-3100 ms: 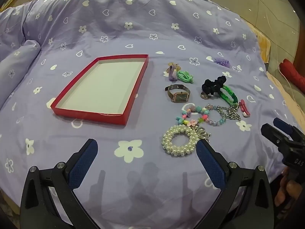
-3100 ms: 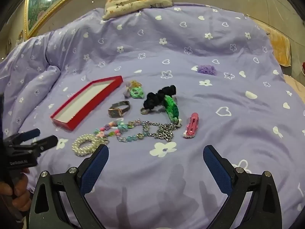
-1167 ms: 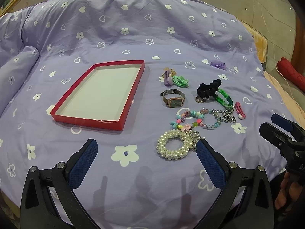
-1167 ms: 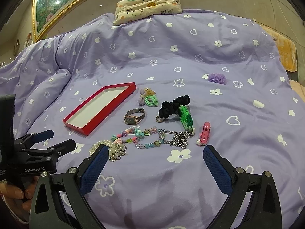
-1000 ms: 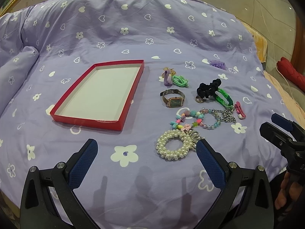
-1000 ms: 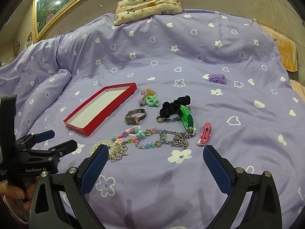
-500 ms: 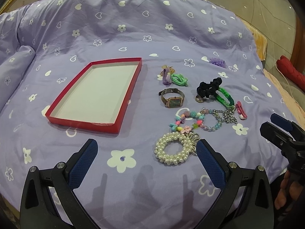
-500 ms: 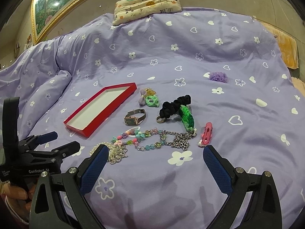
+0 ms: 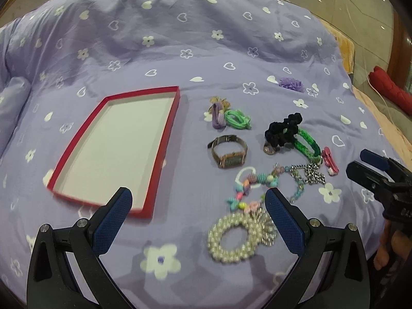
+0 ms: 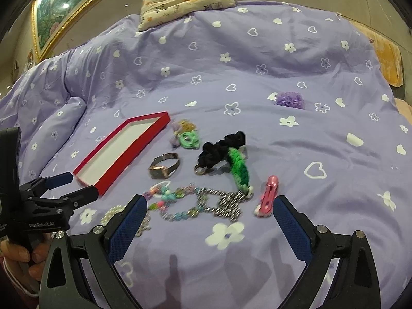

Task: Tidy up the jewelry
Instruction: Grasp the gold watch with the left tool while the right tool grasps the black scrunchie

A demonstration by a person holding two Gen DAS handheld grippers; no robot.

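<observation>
Jewelry waiting on the bed, both tools closing in

The pearl bracelet (image 9: 238,239) now lies just ahead of the left tool (image 9: 198,215), nearer than a moment ago; the right tool (image 10: 209,221) hovers by the chain (image 10: 221,202). Both spread, empty. Red tray (image 9: 167,139) left, unfilled.

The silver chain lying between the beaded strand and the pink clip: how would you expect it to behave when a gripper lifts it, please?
The silver chain looks linked and loosely crumpled, so it would probably droop. It touches the beaded strand, so it may snag and drag that.
</observation>
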